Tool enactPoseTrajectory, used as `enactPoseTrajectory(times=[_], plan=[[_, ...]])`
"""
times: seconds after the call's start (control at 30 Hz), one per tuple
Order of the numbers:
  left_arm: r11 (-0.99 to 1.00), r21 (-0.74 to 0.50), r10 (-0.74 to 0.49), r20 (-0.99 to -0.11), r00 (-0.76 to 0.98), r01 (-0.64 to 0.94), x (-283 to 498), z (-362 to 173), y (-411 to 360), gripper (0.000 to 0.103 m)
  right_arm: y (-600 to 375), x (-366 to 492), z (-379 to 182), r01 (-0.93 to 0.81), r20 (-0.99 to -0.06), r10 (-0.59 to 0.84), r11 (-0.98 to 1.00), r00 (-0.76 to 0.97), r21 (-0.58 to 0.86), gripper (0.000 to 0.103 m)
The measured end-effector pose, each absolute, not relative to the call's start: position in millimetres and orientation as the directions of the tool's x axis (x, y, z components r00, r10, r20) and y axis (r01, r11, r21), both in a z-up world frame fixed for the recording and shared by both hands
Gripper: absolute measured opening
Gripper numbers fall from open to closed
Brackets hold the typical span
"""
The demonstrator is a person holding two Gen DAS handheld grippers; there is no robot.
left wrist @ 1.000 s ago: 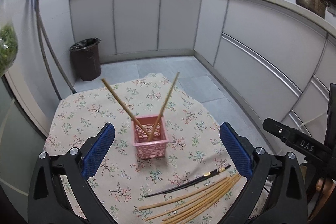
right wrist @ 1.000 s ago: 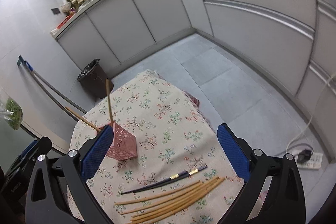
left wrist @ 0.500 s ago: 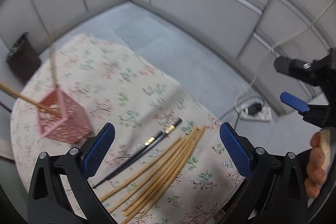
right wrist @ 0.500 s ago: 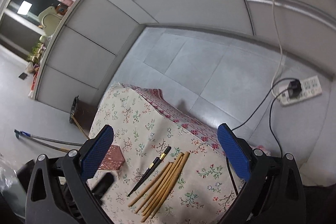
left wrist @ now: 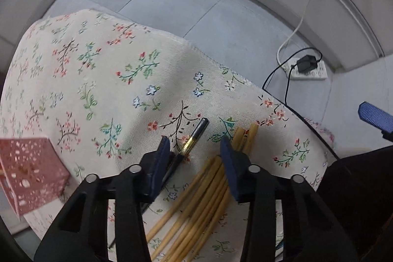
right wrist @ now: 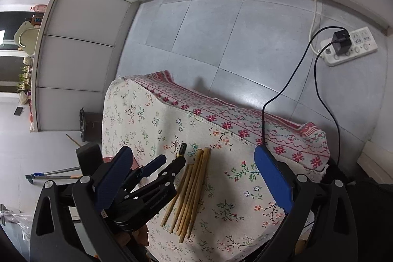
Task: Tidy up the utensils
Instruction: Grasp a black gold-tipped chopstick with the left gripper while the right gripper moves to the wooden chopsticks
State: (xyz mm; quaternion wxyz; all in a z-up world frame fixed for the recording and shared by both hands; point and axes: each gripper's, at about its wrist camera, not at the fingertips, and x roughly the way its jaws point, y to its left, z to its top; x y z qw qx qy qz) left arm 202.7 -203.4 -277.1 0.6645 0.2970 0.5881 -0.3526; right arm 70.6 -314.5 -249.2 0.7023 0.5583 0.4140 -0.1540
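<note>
My left gripper (left wrist: 195, 146) is low over the floral tablecloth (left wrist: 98, 70), its jaws narrowed but apart. The black chopsticks with gold bands (left wrist: 194, 137) lie between its pads, beside the left pad; whether anything is touched I cannot tell. Several bamboo chopsticks (left wrist: 203, 193) lie under and beside the right pad. The pink perforated holder (left wrist: 27, 173) stands at the left. In the right wrist view my right gripper (right wrist: 191, 176) is open and empty above the table, the left gripper (right wrist: 169, 163) sits over the black chopsticks (right wrist: 183, 148), and the bamboo chopsticks (right wrist: 191, 188) lie alongside.
The table edge with a red-patterned cloth border (right wrist: 245, 124) drops to a grey tiled floor. A white power strip with a black plug and cable (right wrist: 343, 46) lies on the floor. A dark bin (right wrist: 86, 124) stands past the table's far end.
My left gripper has swung from the holder down to the chopsticks, and its jaws have narrowed around the black pair. My right gripper has tilted down over the table's right edge.
</note>
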Motion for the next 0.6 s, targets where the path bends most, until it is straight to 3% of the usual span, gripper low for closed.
enactPoseTrajectory(times=[0.27,0.4,0.53,0.6], plan=[[0.568,-0.045,-0.16,-0.985,0.057,0.822,215,-294,-201,0.012,-311,76,-262,0.701,-0.776,0.271,0.333,0.57,0.631,0.096],[0.586,-0.02,-0.181,-0.978,0.107,0.81,214,-286,-192,0.008,-304,84,-270,0.712,-0.794,0.284,0.352,0.537,0.608,0.096],[0.63,-0.035,-0.265,-0.949,0.173,0.776,206,-244,-165,0.008,-289,100,-279,0.705,-0.819,0.295,0.418,0.491,0.573,0.096],[0.659,-0.035,-0.306,-0.925,0.225,0.751,196,-217,-145,0.009,-282,106,-284,0.701,-0.828,0.304,0.441,0.471,0.56,0.088]])
